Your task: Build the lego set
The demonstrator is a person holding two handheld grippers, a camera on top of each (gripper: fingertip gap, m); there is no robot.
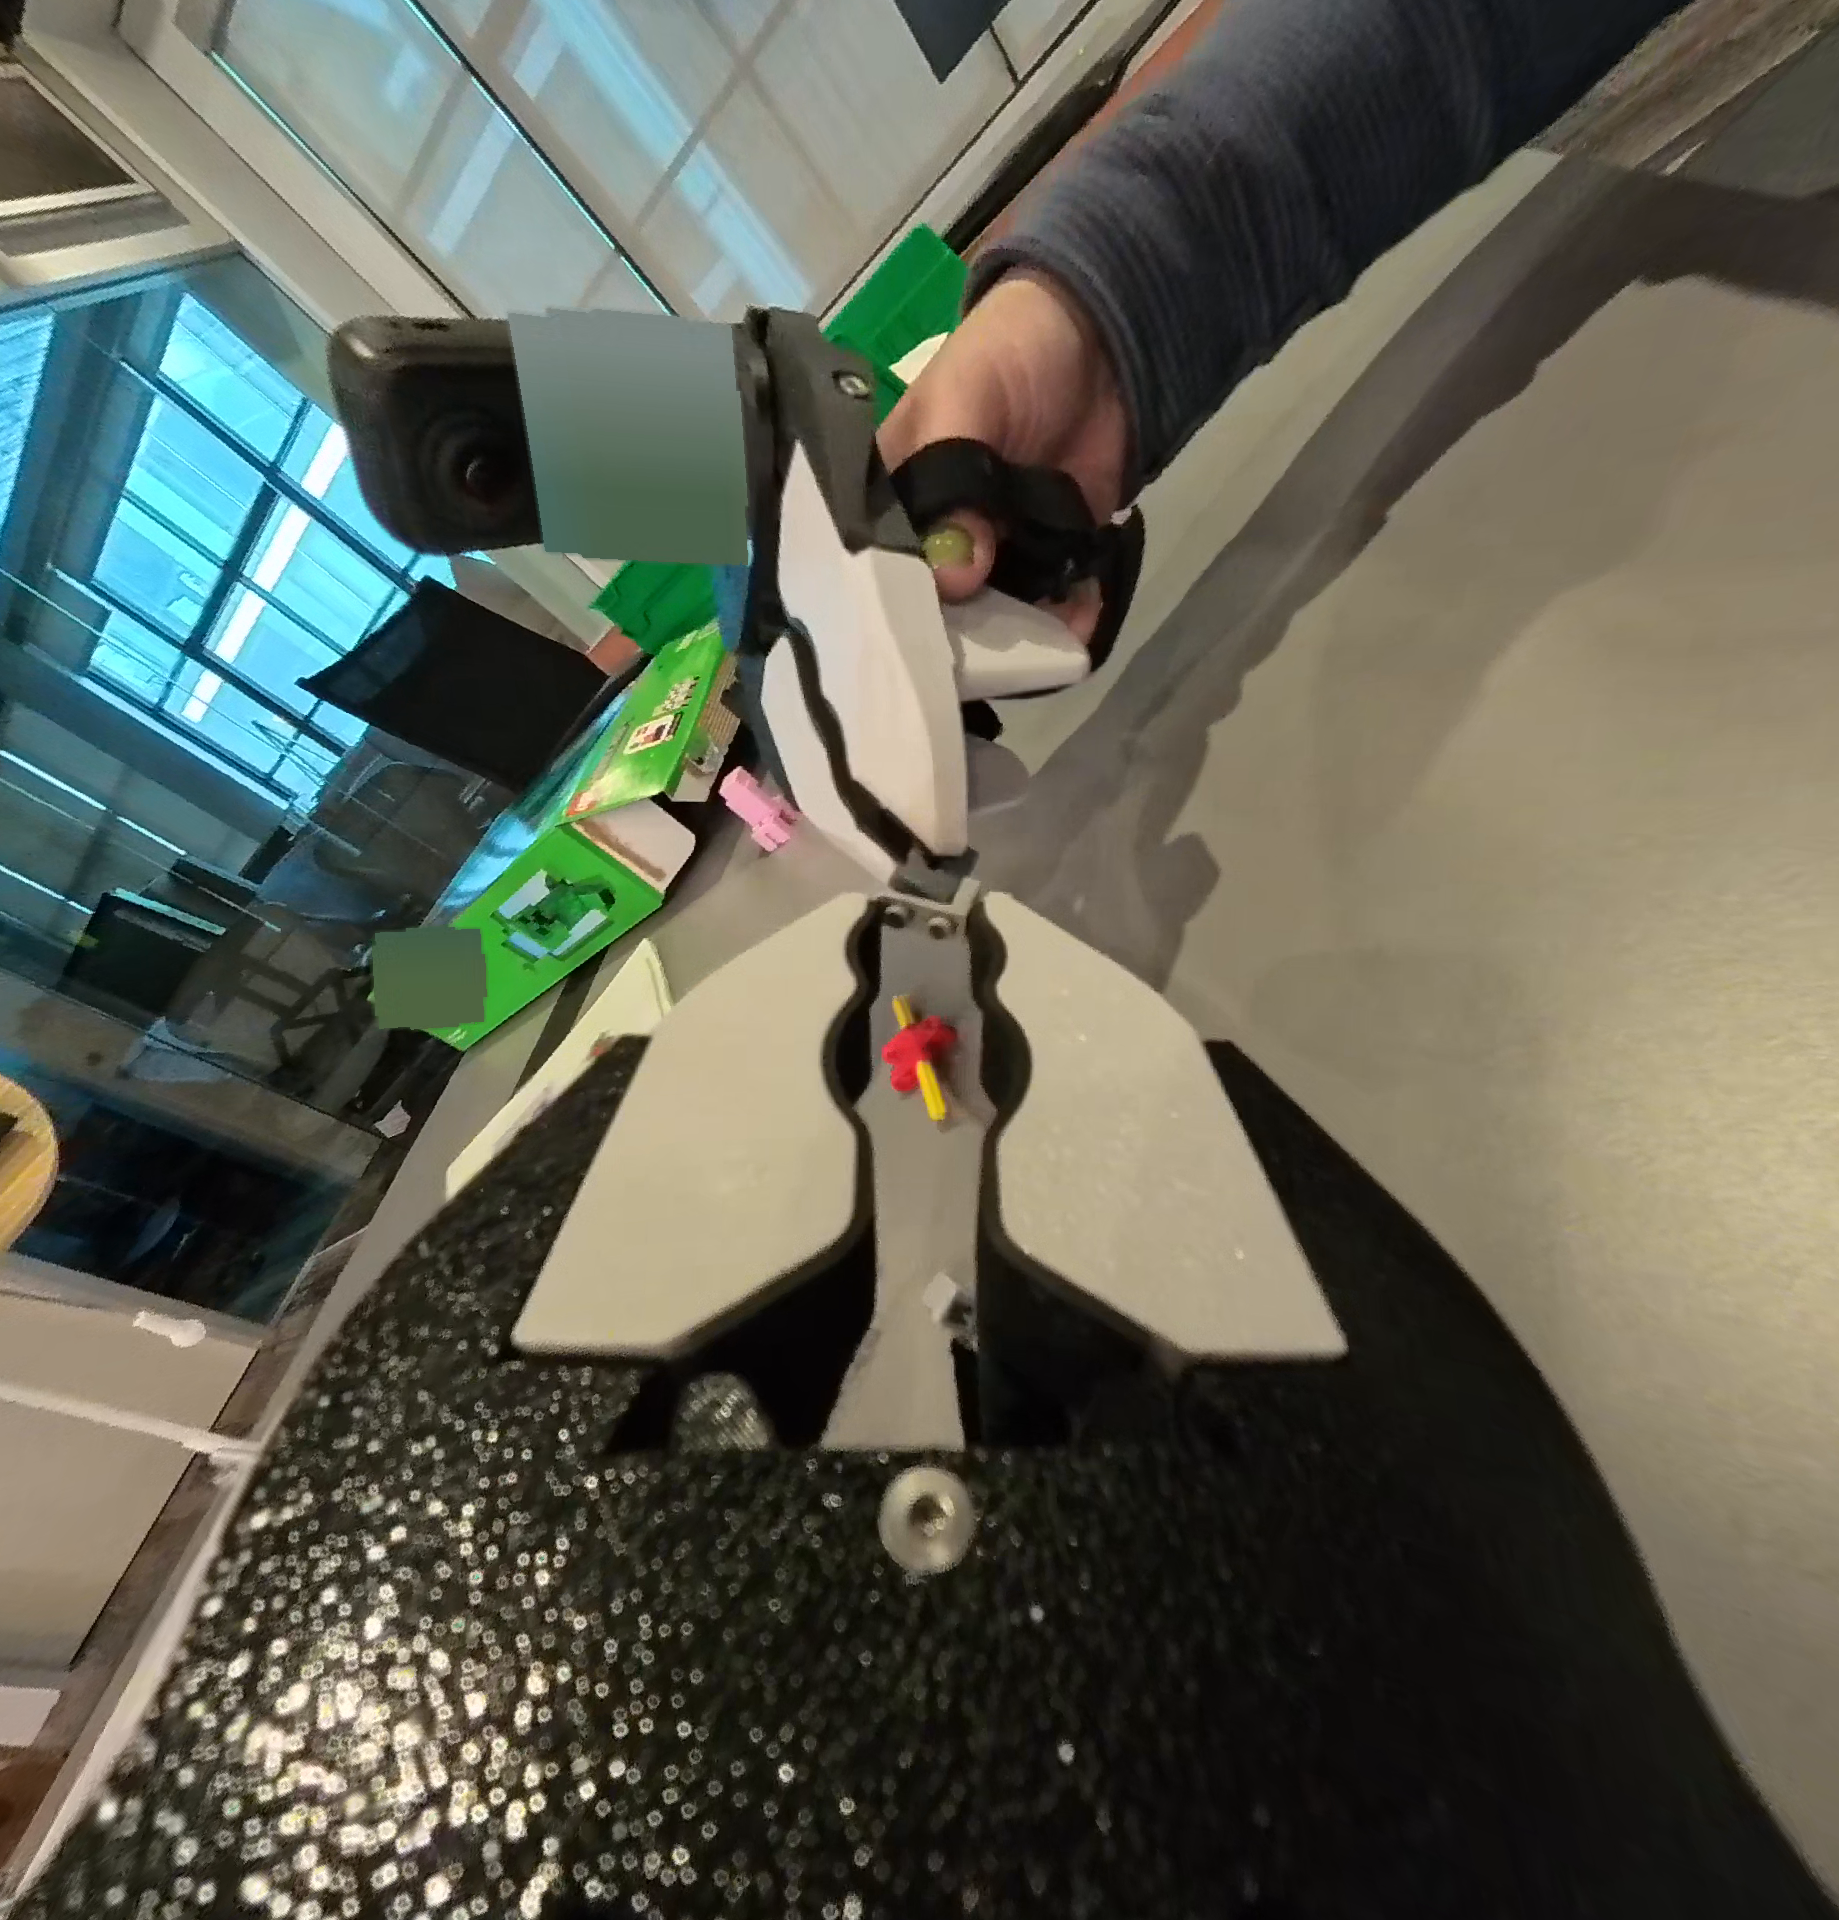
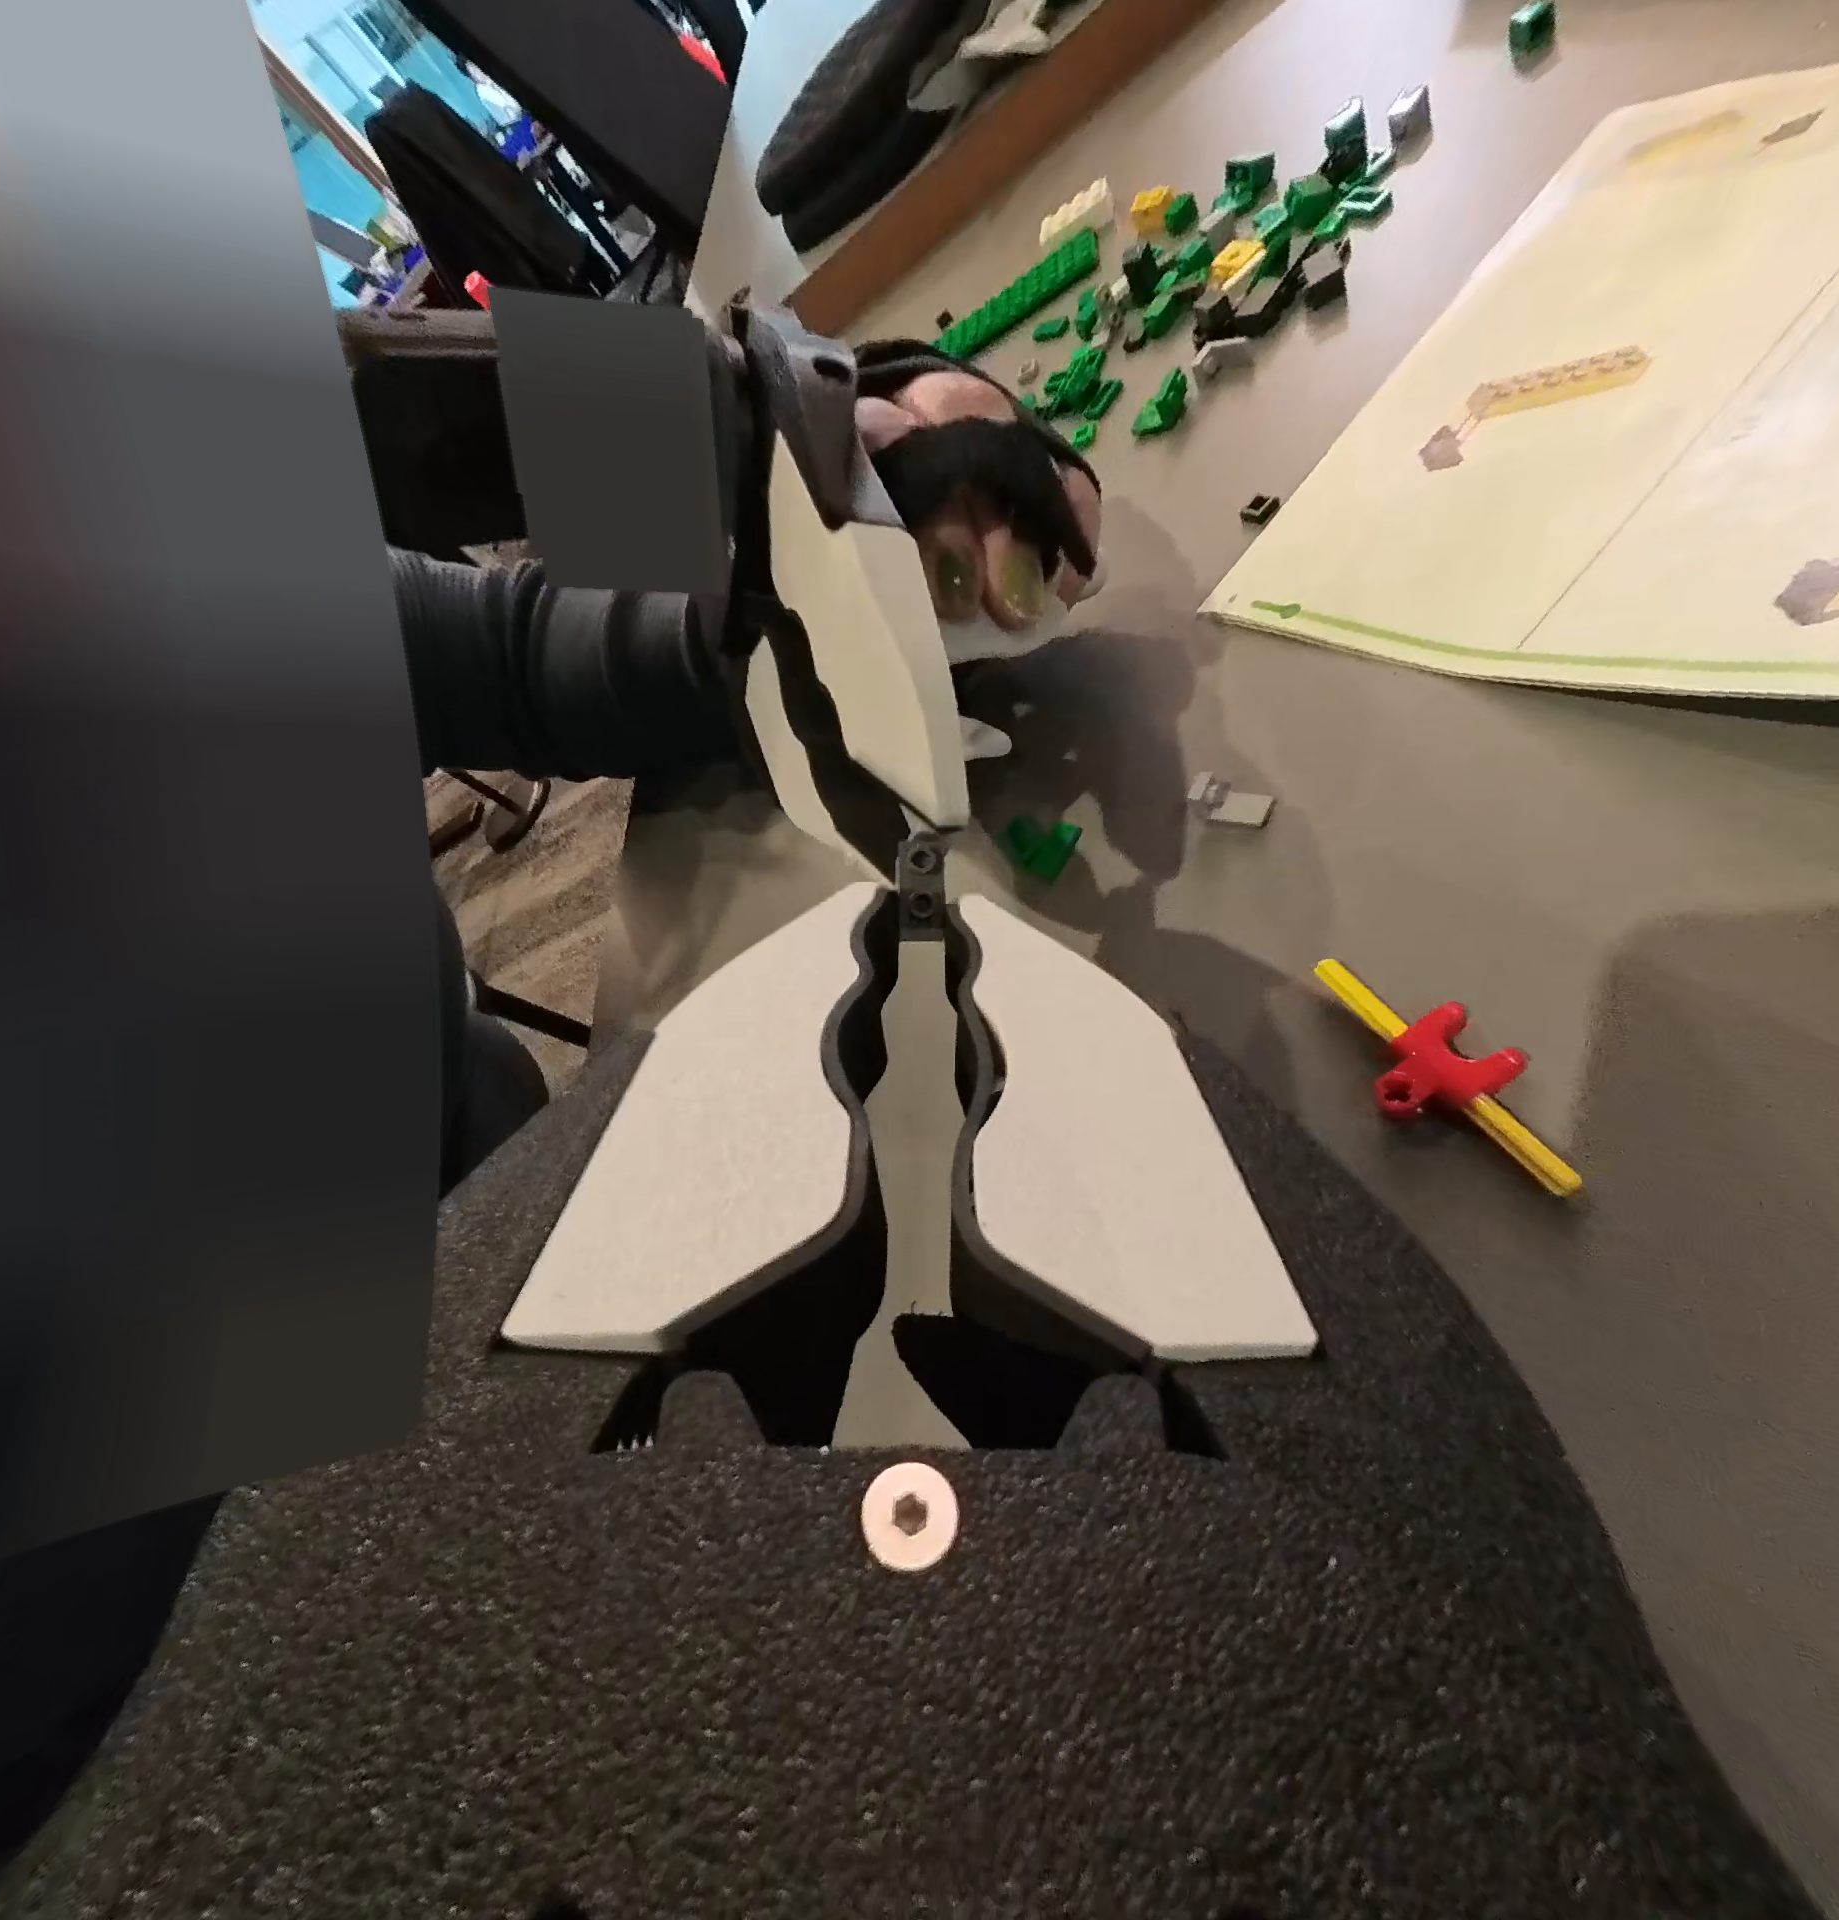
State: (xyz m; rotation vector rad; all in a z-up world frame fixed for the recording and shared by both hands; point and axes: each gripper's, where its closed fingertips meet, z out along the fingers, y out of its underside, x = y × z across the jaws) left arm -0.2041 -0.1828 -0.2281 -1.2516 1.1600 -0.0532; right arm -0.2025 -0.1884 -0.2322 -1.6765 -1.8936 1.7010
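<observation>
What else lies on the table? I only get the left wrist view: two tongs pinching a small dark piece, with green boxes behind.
Observer: The right wrist view shows a pile of loose bricks, mostly green, beyond the left tongs.
Operator: Any instructions?
Observer: Yes, an open booklet lies to the right of that pile.
Operator: Anything nearer the tips?
Observer: A small green piece and a flat grey piece lie on the table just past them.
</observation>
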